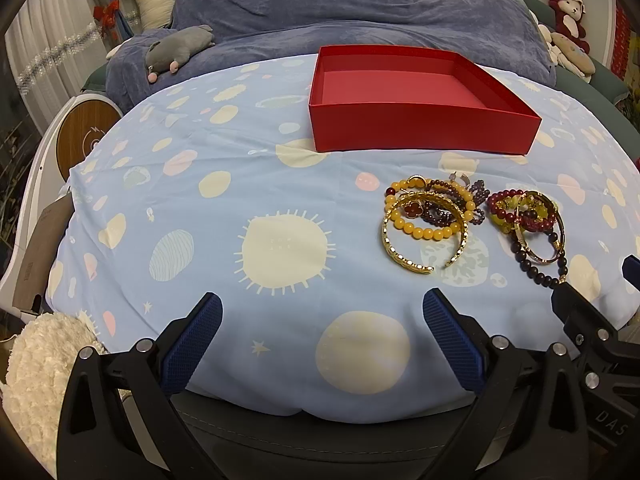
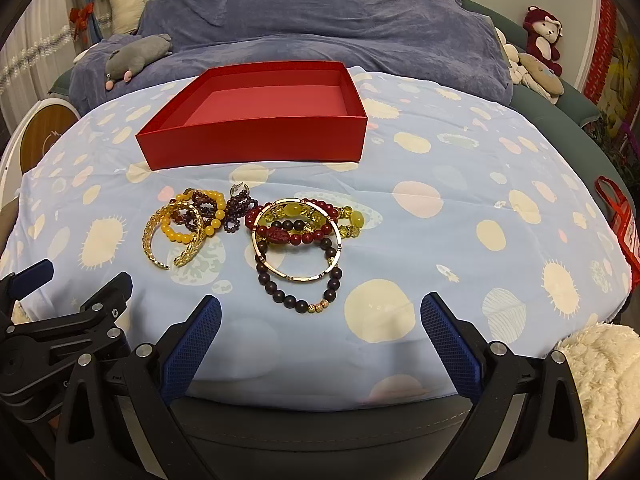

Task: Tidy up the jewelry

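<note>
Blue-padded fingers of the left tool [image 1: 322, 312] stand wide apart at 6 o'clock in the left wrist view, gripping nothing, above a pale blue sheet [image 1: 248, 184] printed with cream blobs. Likewise the right tool [image 2: 320, 314] is spread open and bare over the same sheet, and each tool shows at the edge of the other's view: the right one at 4 o'clock from the left camera, the left one at 8 o'clock from the right camera. Just beyond the right tool lies a heap of bracelets: a dark wooden bead bracelet [image 2: 298, 280] nearest, a thin gold bangle [image 2: 298, 240] lying over it, and a red bead bracelet [image 2: 280, 236] with a yellow-green bead bracelet [image 2: 352, 220] under the bangle's far side. At 9 o'clock from that heap, close beside it, sits a second cluster: an open gold cuff [image 2: 172, 236], a yellow bead bracelet [image 2: 192, 232] threaded through it, and small dark purple beads [image 2: 236, 212]. Farther off, toward 12 o'clock and apart from the jewelry, an open red box [image 2: 256, 140] rests on the sheet with its inside bare. Behind it lies a rumpled blue blanket [image 2: 320, 20] with a grey plush toy [image 2: 136, 58] at 10 o'clock.
</note>
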### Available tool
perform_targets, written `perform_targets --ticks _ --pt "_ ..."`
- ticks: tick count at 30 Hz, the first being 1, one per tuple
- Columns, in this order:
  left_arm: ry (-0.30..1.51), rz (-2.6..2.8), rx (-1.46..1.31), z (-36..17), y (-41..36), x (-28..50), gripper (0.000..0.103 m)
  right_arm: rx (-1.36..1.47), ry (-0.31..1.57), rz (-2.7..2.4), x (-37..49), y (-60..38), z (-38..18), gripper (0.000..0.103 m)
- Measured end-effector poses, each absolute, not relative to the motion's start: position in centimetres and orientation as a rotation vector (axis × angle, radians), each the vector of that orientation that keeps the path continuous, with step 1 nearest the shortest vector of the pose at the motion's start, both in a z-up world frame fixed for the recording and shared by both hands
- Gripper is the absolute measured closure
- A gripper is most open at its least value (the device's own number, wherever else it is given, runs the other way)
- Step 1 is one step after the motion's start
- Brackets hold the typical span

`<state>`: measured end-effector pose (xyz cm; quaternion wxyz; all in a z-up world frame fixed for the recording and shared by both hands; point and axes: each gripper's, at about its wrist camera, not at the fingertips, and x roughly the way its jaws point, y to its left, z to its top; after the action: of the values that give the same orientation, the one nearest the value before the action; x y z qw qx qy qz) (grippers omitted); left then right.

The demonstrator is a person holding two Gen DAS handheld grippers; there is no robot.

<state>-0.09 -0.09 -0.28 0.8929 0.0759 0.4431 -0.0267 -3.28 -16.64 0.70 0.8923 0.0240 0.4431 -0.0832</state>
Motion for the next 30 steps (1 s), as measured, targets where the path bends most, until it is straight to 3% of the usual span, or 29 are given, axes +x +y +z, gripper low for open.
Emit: perform_targets --ticks 30 --pt "0.94 -0.061 0.049 0.1 1.2 0.7 0.007 0.081 0.913 -0.18 -2.2 -17.8 1.7 0.007"
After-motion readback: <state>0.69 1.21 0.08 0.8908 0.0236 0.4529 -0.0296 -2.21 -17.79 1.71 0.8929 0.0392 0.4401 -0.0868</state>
